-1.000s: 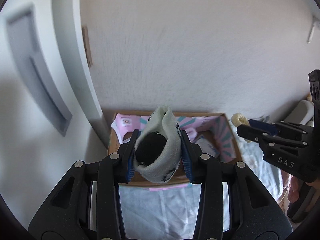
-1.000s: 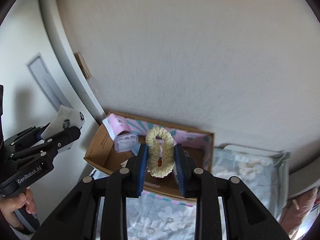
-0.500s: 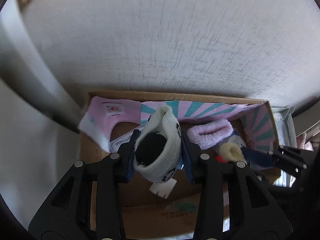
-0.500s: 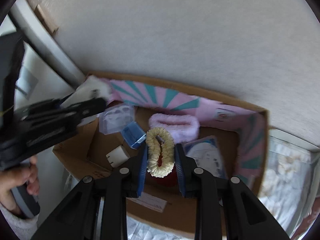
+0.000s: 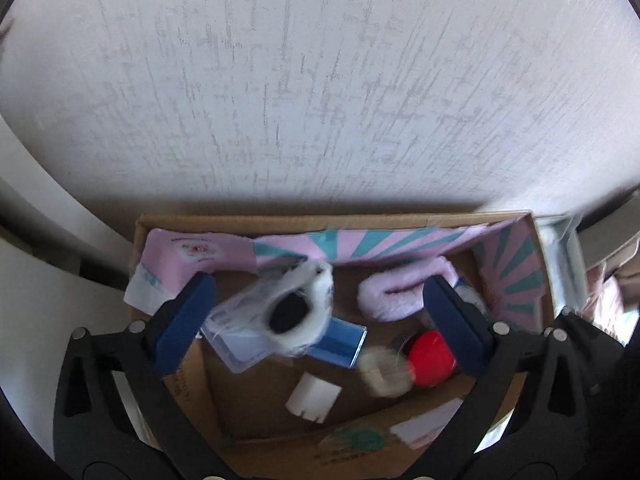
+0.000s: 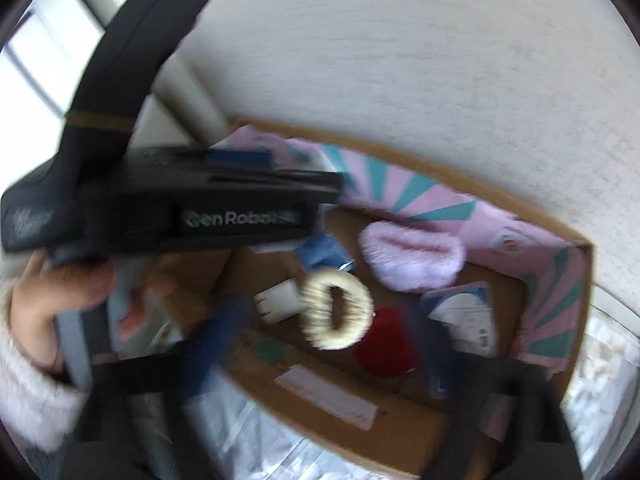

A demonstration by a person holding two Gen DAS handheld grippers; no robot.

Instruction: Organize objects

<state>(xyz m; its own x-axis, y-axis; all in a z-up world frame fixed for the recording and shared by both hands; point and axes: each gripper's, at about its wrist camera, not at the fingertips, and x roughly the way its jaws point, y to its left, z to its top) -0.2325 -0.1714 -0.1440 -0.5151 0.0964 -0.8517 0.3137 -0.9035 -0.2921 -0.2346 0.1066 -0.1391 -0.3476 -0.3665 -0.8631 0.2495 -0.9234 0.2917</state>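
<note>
My left gripper [image 5: 316, 286] hangs over the open cardboard box [image 5: 320, 222], its jaws opening wide. A white sock with a dark mouth [image 5: 296, 312] drops blurred between the blue pads [image 5: 184, 320], touching neither. My right gripper [image 6: 328, 320] is over the same box, also opening. A cream ruffled ring [image 6: 336, 312] falls free between its blurred fingers and shows in the left wrist view too [image 5: 384, 372]. In the right wrist view, a hand [image 6: 60, 300] holds the left gripper [image 6: 288, 172] at the left.
The box has pink and teal lining [image 5: 400, 240] and stands against a white wall. Inside lie a pink fuzzy piece [image 6: 412, 256], a red object [image 5: 432, 356], a white plug block [image 5: 314, 398], a blue packet [image 5: 340, 340], a clear case [image 5: 240, 348] and a white pouch [image 6: 464, 316]. Floral bedding [image 6: 600, 360] surrounds it.
Both grippers came down over the box and their jaws sprang apart. The sock left the left gripper's pads and the cream ring left the right gripper's; both are dropping into the box.
</note>
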